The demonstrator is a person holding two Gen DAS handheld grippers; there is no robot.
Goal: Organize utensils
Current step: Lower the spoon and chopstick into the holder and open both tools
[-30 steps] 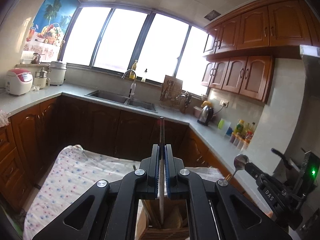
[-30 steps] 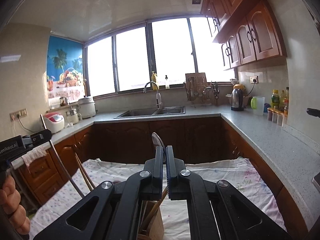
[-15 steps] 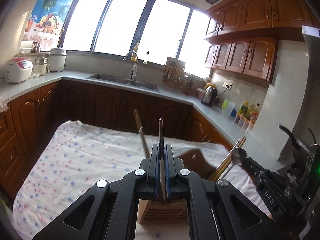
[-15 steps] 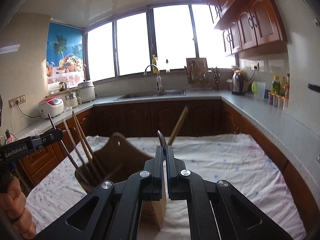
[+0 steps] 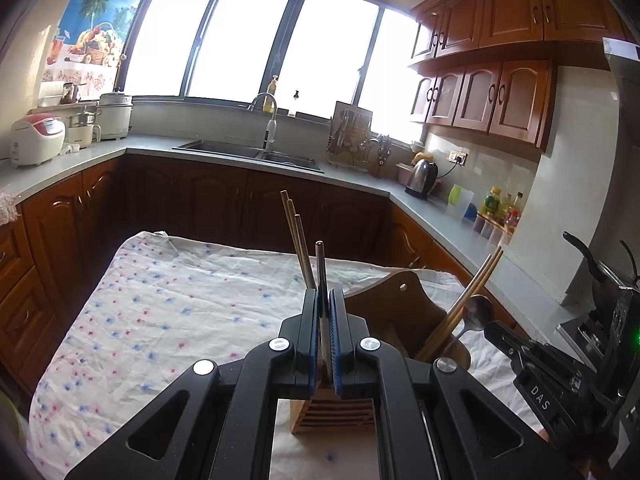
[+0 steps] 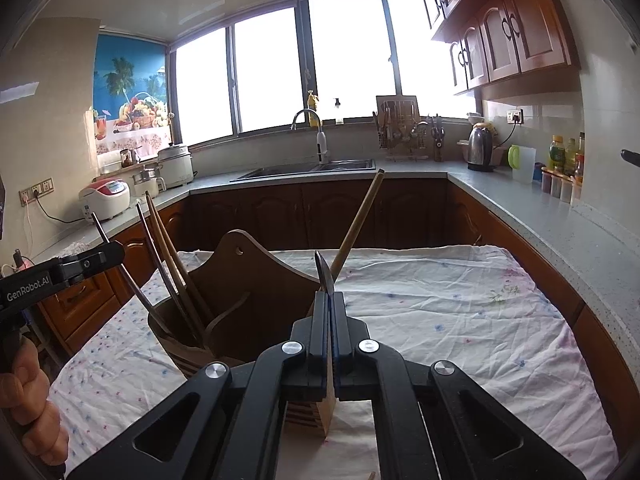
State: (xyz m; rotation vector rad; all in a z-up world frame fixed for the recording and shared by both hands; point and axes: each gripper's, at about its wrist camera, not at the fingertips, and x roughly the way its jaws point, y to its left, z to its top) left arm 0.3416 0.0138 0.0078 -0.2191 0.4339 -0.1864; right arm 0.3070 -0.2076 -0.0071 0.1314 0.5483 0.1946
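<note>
A wooden utensil holder [image 5: 404,300] [image 6: 248,276] stands on the floral cloth, with chopsticks [image 6: 172,264] leaning in its compartments. My left gripper [image 5: 325,300] is shut on a thin metal chopstick [image 5: 320,264], held upright right above the holder's near slatted compartment [image 5: 336,412]. My right gripper [image 6: 329,300] is shut on a metal spoon [image 6: 323,274], bowl up, above the holder's right side. That spoon [image 5: 476,316] and the right gripper show at the right of the left wrist view. A wooden utensil [image 6: 360,224] leans out behind it.
The table has a white floral cloth [image 5: 168,312] [image 6: 460,320]. Kitchen counters wrap around with a sink [image 6: 312,168], a kettle [image 6: 480,148], a rice cooker [image 5: 36,140] and bottles [image 5: 500,208]. A hand [image 6: 24,396] holds the left gripper.
Both grippers have tilted down and lowered toward the holder, which now fills more of each view. Each keeps its utensil.
</note>
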